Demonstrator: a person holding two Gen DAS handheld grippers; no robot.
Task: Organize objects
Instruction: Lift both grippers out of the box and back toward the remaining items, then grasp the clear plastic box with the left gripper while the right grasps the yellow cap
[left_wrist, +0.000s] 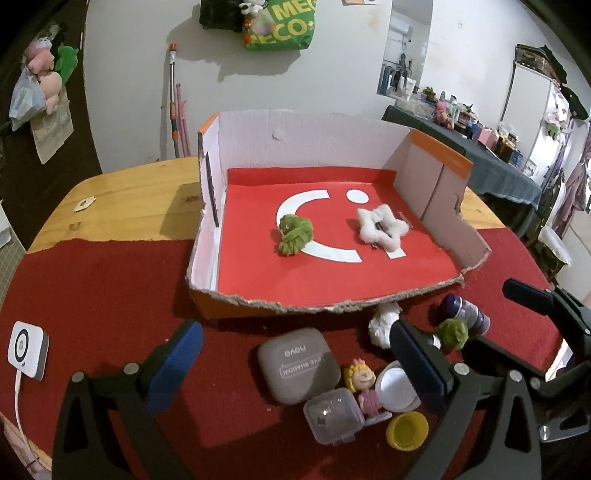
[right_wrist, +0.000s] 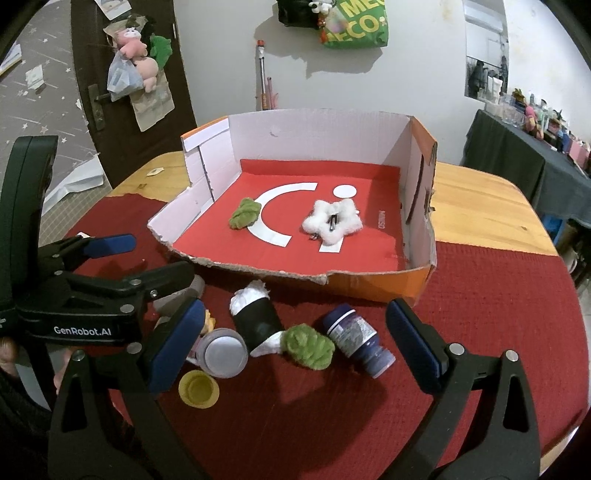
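An open cardboard box (left_wrist: 207, 229) with a red floor holds a green fuzzy piece (left_wrist: 294, 236) and a white fluffy star clip (left_wrist: 382, 225); both also show in the right wrist view, the green piece (right_wrist: 243, 213) and the star (right_wrist: 332, 220). In front of the box lie a grey eyeshadow case (left_wrist: 297, 363), a clear small box (left_wrist: 332, 417), a doll figure (left_wrist: 364, 386), a round mirror compact (right_wrist: 223, 352), a yellow cap (right_wrist: 197, 388), a black and white roll (right_wrist: 258, 319), a green fuzzy ball (right_wrist: 308, 345) and a purple bottle (right_wrist: 356, 338). My left gripper (left_wrist: 295, 363) is open over the case. My right gripper (right_wrist: 295, 347) is open over the ball.
A red cloth (left_wrist: 92, 295) covers the near part of the wooden table (left_wrist: 129, 195). A white device with a cable (left_wrist: 27, 349) lies at the left edge. A dark table crowded with items (right_wrist: 535, 147) stands at the back right. A door (right_wrist: 110, 92) is behind.
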